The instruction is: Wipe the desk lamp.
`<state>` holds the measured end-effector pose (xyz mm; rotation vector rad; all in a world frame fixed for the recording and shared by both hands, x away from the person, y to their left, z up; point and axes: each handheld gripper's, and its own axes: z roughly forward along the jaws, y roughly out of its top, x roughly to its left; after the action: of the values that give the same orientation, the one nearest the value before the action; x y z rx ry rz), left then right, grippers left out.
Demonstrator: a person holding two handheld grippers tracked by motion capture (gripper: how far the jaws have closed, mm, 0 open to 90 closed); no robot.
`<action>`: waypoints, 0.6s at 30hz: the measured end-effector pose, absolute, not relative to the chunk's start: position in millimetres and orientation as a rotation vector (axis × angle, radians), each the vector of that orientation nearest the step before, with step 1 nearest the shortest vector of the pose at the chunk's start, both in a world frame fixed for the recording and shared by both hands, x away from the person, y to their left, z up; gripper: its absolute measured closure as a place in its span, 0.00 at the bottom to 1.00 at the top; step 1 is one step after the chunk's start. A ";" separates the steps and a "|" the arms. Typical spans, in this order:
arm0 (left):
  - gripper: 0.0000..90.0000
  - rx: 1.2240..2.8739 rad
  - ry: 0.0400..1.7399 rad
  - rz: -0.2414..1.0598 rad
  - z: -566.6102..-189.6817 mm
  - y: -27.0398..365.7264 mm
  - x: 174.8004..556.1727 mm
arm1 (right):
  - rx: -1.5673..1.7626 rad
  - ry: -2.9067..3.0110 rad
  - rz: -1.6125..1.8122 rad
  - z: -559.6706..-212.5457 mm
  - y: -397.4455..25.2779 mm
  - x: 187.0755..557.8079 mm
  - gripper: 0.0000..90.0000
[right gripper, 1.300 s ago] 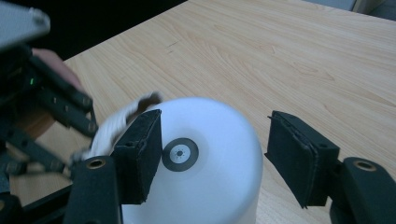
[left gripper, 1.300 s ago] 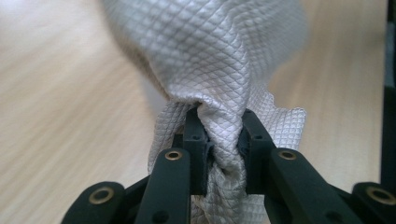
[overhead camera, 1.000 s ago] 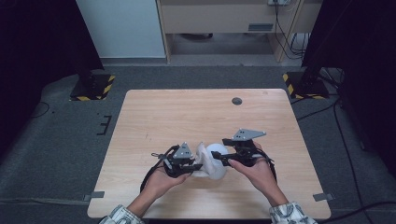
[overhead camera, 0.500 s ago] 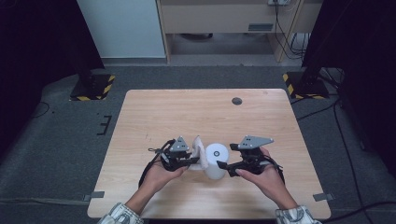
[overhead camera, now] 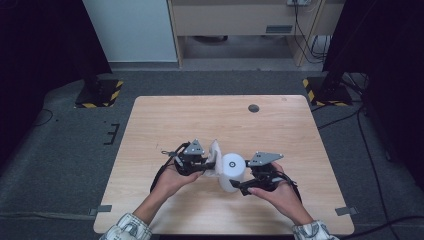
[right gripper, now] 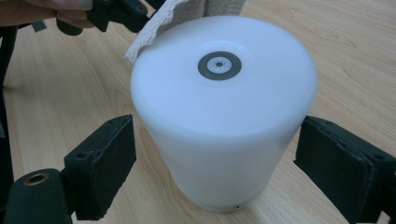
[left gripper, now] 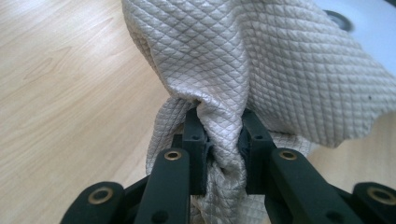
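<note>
Where the high view looks down on the wooden table (overhead camera: 165,125), you hold both tools close together near its front edge, with your forearms coming in from the bottom. Your left gripper (overhead camera: 204,162) sits just left of the white cylinder (overhead camera: 231,171), and a pale quilted cloth (overhead camera: 215,156) stands up between them, touching the cylinder's left side. Your right gripper (overhead camera: 243,186) reaches in from the right, low against the cylinder. The cylinder looks tilted, its flat top with a small dark ring facing up and toward the camera. A small dark disc (overhead camera: 253,108) is set in the table well beyond, near the far edge.

In the left gripper view, your left gripper (left gripper: 219,140) is pinched tight on the quilted cloth (left gripper: 261,60): the fabric is bunched into a narrow fold between the two black jaws and spreads wide above them. A corner of the white cylinder (left gripper: 369,23) shows behind the cloth at the upper right, and the wooden table (left gripper: 60,93) lies to the left.

In the right gripper view, your right gripper (right gripper: 215,163) is spread wide, one jaw on each side of the white cylinder (right gripper: 219,121), with a visible gap at either pad. The cylinder's base rests on the table (right gripper: 364,56). The edge of the cloth (right gripper: 159,23) lies over the cylinder's far rim, and your left gripper (right gripper: 116,11) holds it at the upper left.
</note>
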<state>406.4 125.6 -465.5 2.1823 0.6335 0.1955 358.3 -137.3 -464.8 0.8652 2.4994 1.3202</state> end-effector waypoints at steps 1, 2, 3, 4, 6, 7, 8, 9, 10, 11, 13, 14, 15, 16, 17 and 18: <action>0.84 2.180 0.637 0.193 -466.3 124.9 409.8 | 0.870 2.501 1.317 -465.6 -137.3 358.5 0.15; 0.84 2.180 0.644 0.189 -467.2 124.2 413.0 | 0.870 2.501 1.316 -466.2 -137.4 358.9 0.16; 0.84 2.184 0.647 0.185 -468.2 123.3 416.2 | 0.873 2.500 1.315 -466.6 -137.5 359.0 0.17; 0.84 2.187 0.649 0.185 -469.2 122.2 418.3 | 0.873 2.501 1.314 -466.7 -137.7 359.1 0.17; 0.84 2.191 0.658 0.186 -472.6 117.5 422.5 | 0.876 2.499 1.313 -466.7 -137.4 359.0 0.17; 0.84 2.200 0.652 0.188 -474.1 114.9 423.7 | 0.877 2.500 1.312 -466.7 -137.2 358.9 0.17; 0.84 2.215 0.643 0.189 -476.0 111.8 424.6 | 0.877 2.500 1.310 -466.7 -137.0 358.9 0.17; 0.84 2.224 0.640 0.194 -477.7 109.4 424.6 | 0.877 2.500 1.310 -466.6 -137.0 358.9 0.17; 0.84 2.235 0.635 0.192 -479.5 107.3 424.2 | 0.877 2.501 1.311 -466.7 -137.0 359.0 0.17; 0.84 2.246 0.630 0.191 -481.5 105.2 423.5 | 0.879 2.502 1.310 -466.7 -137.1 359.2 0.17; 0.84 2.276 0.612 0.205 -484.5 102.0 421.6 | 0.878 2.504 1.309 -467.1 -136.9 359.5 0.16; 0.84 2.293 0.602 0.208 -485.9 101.1 420.6 | 0.876 2.502 1.307 -467.5 -136.7 359.7 0.16; 0.84 2.302 0.594 0.206 -487.2 100.9 420.1 | 0.878 2.502 1.304 -467.8 -136.4 359.6 0.16; 0.84 2.307 0.592 0.202 -487.6 101.6 419.8 | 0.878 2.503 1.296 -468.2 -136.3 359.5 0.16; 0.84 2.304 0.591 0.199 -487.8 102.3 419.7 | 0.877 2.503 1.294 -468.4 -136.4 359.3 0.16; 0.84 2.300 0.595 0.199 -486.7 103.6 419.6 | 0.877 2.505 1.292 -468.4 -136.5 359.2 0.16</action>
<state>419.6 103.6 -486.7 2.2997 0.5954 0.1986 359.2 -136.5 -468.4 0.8770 2.5046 1.2918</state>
